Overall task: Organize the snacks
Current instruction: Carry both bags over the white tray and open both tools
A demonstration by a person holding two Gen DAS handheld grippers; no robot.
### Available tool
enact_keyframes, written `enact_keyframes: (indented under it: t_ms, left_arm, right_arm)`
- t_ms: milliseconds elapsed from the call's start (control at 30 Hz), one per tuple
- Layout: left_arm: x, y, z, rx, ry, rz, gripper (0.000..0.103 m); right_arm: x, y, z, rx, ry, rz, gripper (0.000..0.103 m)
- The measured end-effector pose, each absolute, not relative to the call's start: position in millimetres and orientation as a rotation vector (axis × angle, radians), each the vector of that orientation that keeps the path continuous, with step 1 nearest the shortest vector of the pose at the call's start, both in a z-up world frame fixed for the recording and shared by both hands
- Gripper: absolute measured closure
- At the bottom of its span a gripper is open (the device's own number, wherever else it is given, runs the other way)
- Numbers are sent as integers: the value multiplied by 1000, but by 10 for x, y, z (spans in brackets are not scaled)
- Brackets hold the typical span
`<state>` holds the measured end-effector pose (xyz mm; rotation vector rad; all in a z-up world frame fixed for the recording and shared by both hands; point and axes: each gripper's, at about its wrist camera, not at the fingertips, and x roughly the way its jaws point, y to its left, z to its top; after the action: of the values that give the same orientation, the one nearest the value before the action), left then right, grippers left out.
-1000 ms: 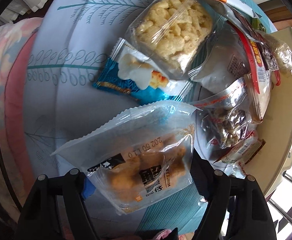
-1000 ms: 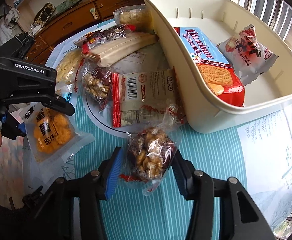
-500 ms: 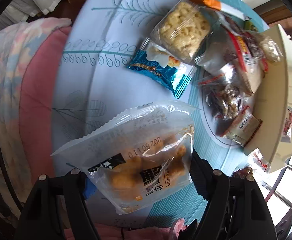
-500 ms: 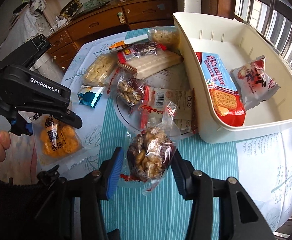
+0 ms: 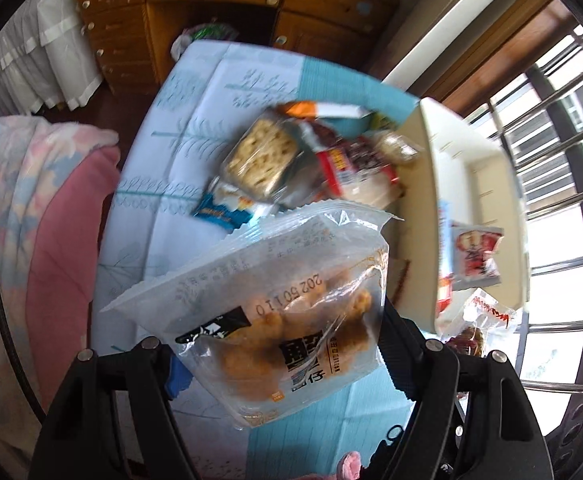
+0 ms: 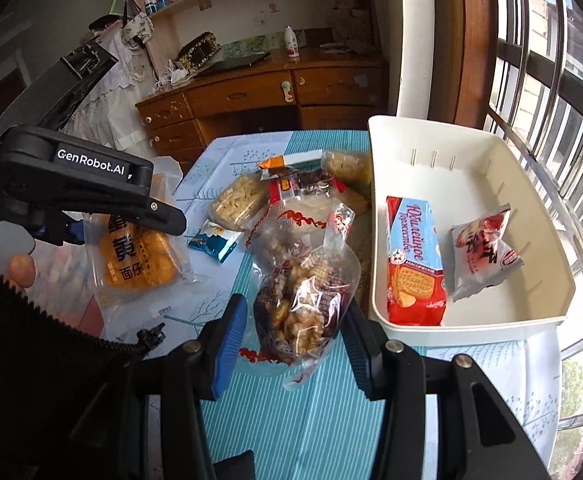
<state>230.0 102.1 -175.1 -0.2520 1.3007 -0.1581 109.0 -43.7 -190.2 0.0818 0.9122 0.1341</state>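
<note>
1. The left gripper (image 5: 279, 356), jaws wide, is clamping a bag of orange puffs (image 5: 291, 320) above the table (image 5: 195, 120); the slick film may be slipping.
2. The right gripper (image 6: 297, 342), jaws narrower, is pinching a bag of nut clusters (image 6: 303, 300) just beside the bin (image 6: 471, 160); the dangling bag may be catching its wall.

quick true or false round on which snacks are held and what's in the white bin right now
1. The left gripper holds a clear bag of orange snacks. True.
2. The right gripper is empty. False: it grips a clear bag of nut clusters.
3. The white bin is empty. False: it holds a red biscuit pack and a small white-red packet.
4. A small blue packet lies on the tablecloth. True.
</note>
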Motion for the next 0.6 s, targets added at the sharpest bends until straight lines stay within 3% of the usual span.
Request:
enact_keyframes:
  t_ms: [600]
  left_arm:
    - [1852,-51,-1043,-180,971,-303,28]
  right_arm:
    - [873,-1398,-1384,15,706,52,55]
